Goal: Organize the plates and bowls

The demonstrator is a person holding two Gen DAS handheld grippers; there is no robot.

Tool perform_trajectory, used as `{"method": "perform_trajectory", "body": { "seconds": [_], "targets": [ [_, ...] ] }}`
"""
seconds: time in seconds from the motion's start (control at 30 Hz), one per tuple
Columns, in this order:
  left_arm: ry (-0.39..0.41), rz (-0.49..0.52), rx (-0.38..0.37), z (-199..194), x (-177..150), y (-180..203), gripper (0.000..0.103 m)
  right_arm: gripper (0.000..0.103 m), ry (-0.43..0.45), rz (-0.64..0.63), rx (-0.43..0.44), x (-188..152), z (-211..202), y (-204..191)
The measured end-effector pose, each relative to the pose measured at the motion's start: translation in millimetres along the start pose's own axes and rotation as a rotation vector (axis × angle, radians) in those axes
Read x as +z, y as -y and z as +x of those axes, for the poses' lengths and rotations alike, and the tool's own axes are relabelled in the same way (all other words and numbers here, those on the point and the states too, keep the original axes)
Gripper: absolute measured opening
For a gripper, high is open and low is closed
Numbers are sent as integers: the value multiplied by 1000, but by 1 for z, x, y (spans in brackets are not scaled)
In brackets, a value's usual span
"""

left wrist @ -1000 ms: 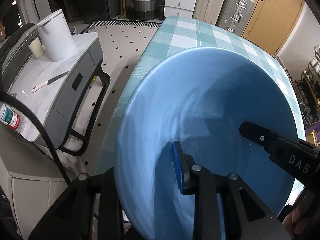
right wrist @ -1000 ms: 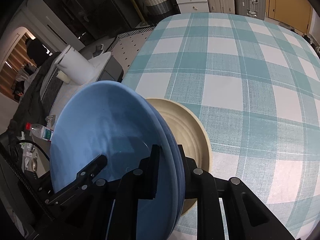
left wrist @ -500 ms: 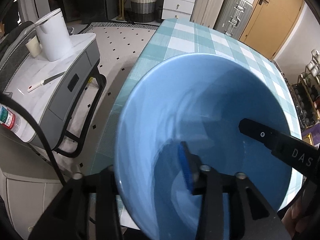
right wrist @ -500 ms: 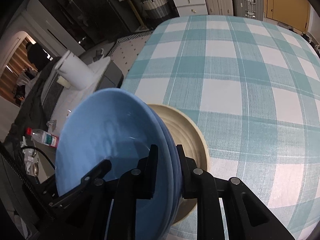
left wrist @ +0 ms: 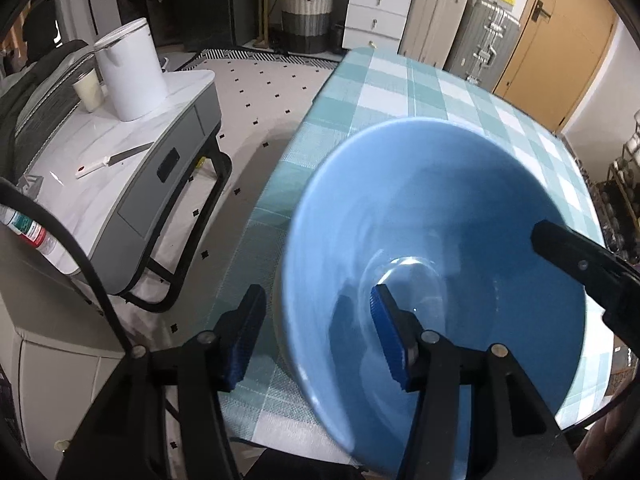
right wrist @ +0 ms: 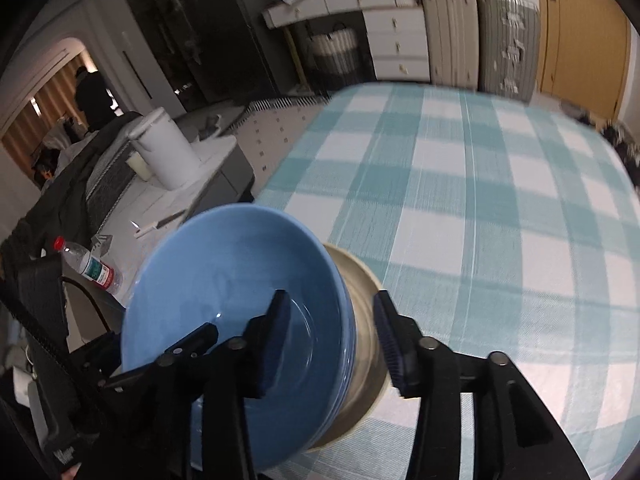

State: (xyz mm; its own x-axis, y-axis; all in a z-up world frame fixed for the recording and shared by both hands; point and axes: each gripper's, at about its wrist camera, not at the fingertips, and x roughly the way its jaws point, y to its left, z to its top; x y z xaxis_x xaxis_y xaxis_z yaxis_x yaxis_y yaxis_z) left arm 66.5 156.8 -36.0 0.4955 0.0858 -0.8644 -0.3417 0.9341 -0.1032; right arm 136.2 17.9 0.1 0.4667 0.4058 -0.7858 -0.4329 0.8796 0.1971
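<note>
I see one blue bowl [right wrist: 236, 300] sitting in one beige bowl [right wrist: 360, 360], both empty, at the near left corner of the table [right wrist: 460, 200]. The stack is close to the table edge; the rest of the checked cloth is free. My left gripper [left wrist: 316, 336] has its jaws apart and opening, the bowl rim between them, pads not pressing. My right gripper [right wrist: 332, 344] is opening too, jaws apart around the opposite rim. Beside the table stands one cart [left wrist: 132, 184].
</note>
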Motion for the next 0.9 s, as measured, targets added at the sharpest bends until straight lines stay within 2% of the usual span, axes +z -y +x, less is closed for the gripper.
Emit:
{"method": "perform_trajectory", "body": {
  "seconds": [0.17, 0.23, 0.27, 0.3, 0.37, 0.53, 0.6, 0.67, 0.7, 0.8, 0.9],
  "targets": [
    [103, 28, 12, -28, -5, 5, 55, 50, 95, -60, 4, -6, -30, 0],
    [168, 41, 0, -45, -11, 10, 57, 56, 135, -79, -2, -10, -44, 3],
    [186, 45, -2, -50, -12, 13, 63, 64, 165, -84, -8, -14, -52, 7],
    [218, 51, -3, -58, -15, 16, 76, 71, 188, -84, -14, -18, -59, 9],
    [296, 62, -4, -73, -22, 22, 88, 74, 249, -95, -12, -28, -74, 17],
    [402, 129, -10, -98, -38, 41, 88, 82, 360, -150, -40, -58, -102, 35],
    [429, 146, -33, -105, -46, 48, 92, 83, 387, -134, -40, -71, -110, 45],
    [460, 152, -59, -110, -52, 54, 95, 84, 434, -117, -77, -85, -120, 55],
    [473, 153, -69, -111, -54, 57, 96, 88, 450, -120, -90, -90, -123, 57],
    [513, 183, -70, -113, -60, 69, 96, 92, 473, -121, -127, -104, -133, 67],
    [515, 218, -78, -109, -64, 84, 96, 99, 486, -102, -166, -115, -140, 79]
  ]
}}
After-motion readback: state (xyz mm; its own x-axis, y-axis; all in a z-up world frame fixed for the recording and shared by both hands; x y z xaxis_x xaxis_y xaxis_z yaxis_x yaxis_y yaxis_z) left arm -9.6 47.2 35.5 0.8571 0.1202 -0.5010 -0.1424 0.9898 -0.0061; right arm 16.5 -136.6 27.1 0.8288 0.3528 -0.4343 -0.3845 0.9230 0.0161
